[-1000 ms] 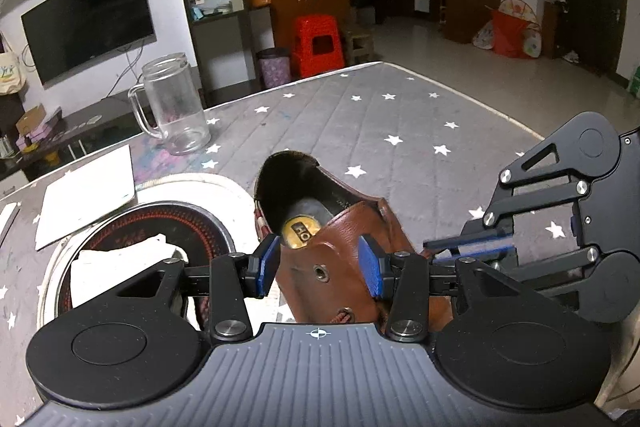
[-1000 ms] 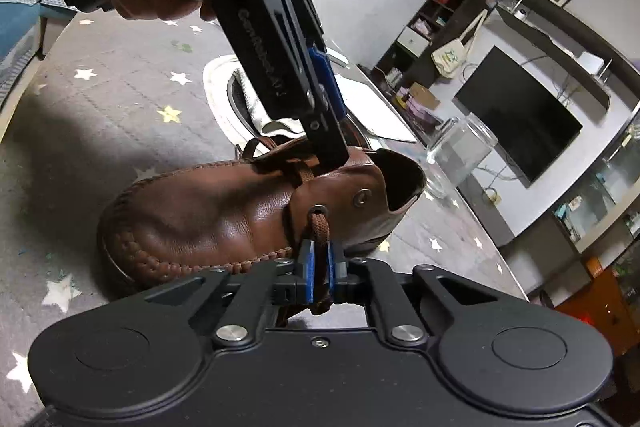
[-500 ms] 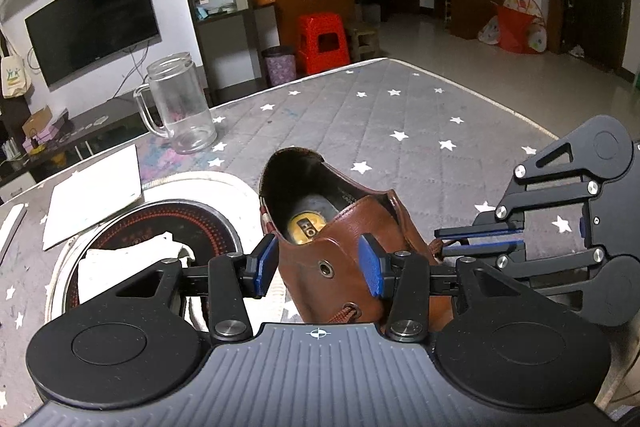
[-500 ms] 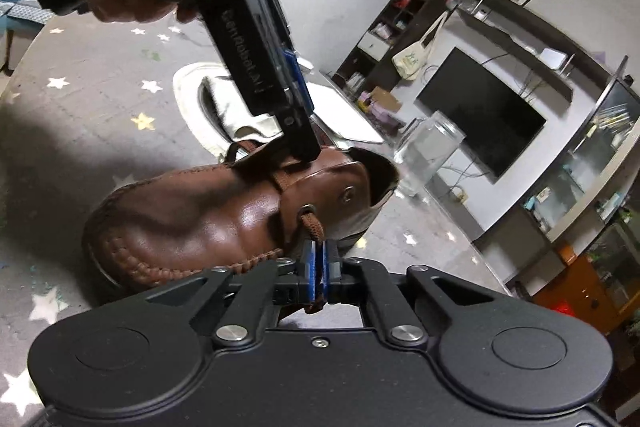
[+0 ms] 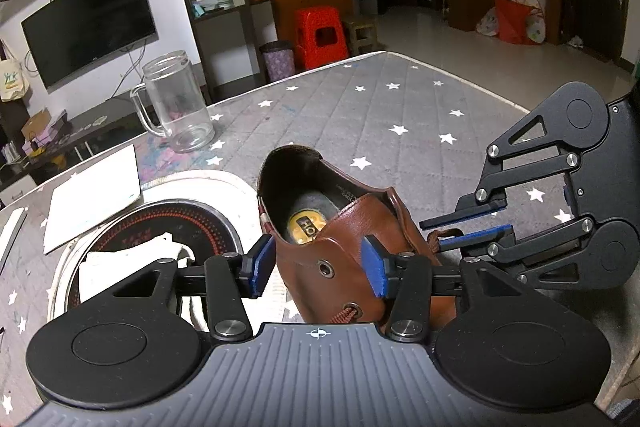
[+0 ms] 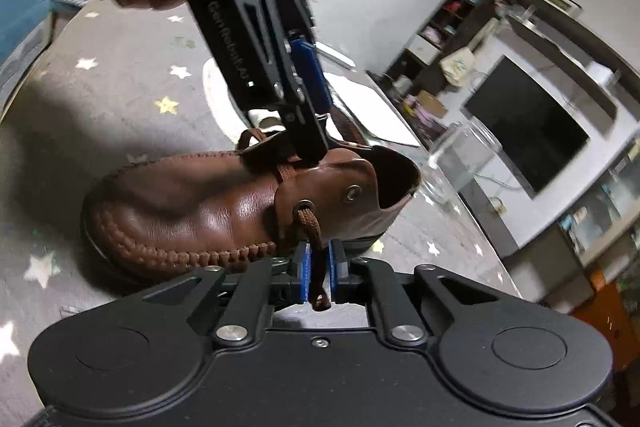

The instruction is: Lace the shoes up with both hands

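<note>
A brown leather shoe (image 5: 344, 251) lies on the star-patterned table cover, heel end away from me; it also shows in the right wrist view (image 6: 208, 203). My left gripper (image 5: 318, 267) is open, its blue pads either side of the shoe's upper flap, above the eyelets. My right gripper (image 6: 318, 263) is shut on the brown lace (image 6: 310, 227) that comes out of the lower side eyelet. In the left wrist view the right gripper (image 5: 466, 223) sits at the shoe's right side. In the right wrist view the left gripper (image 6: 308, 115) stands over the shoe's top.
A glass mug (image 5: 176, 103) stands at the back left. A round black hob (image 5: 160, 227) with a white cloth (image 5: 128, 263) lies left of the shoe, a white sheet (image 5: 92, 195) beyond it. The table edge (image 5: 480, 83) runs along the far right.
My right gripper has drawn back a little with the lace, so more lace shows between eyelet and pads. My left gripper stays open over the shoe, shifted slightly.
</note>
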Demonstrator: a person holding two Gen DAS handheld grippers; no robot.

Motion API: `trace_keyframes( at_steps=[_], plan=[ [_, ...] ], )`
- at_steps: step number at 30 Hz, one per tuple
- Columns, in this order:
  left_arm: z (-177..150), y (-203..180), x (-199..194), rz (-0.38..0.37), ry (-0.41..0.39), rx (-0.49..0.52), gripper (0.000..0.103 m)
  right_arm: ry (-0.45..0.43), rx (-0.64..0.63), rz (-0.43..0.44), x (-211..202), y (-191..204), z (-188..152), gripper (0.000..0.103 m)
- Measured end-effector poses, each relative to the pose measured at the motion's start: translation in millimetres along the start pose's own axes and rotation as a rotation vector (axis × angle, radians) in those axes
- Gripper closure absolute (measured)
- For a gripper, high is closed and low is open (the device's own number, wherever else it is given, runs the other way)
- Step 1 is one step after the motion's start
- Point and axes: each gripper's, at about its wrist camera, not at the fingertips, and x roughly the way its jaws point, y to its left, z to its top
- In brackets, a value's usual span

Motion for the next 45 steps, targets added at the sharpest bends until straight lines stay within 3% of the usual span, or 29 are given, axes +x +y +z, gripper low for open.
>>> trace_keyframes(
  at_steps=[4,8,13,22,28,37,45],
  plan=[
    [0.5,0.4,0.1,0.010,-0.004,-0.018,0.053,0.001,-0.110,0.008,2.0,3.6,1.0,0.094],
    [-0.8,2.4,1.0,0.019,-0.013,-0.045,0.053,-0.002,-0.065,-0.060,1.1,9.4,2.5,0.099],
    [-4.6,1.5,-5.8,0.052,-0.022,-0.038,0.056,-0.038,0.165,-0.229,-6.0,17.1,5.2,0.100],
    [-17.6,13.0,-17.2,0.079,-0.048,-0.083,0.056,-0.150,0.461,-0.344,-26.5,8.6,18.5,0.100],
    [-20.1,13.1,-20.0,0.073,-0.066,-0.085,0.056,-0.237,0.555,-0.382,-66.7,-20.1,22.3,0.100],
    [-20.2,10.5,-22.5,0.056,-0.089,-0.080,0.056,-0.350,0.537,-0.486,-125.1,-68.5,48.0,0.100],
    [-19.7,3.8,-31.0,0.023,-0.110,-0.062,0.054,-0.287,0.479,-0.540,-129.4,-77.0,54.9,0.099]
  ],
)
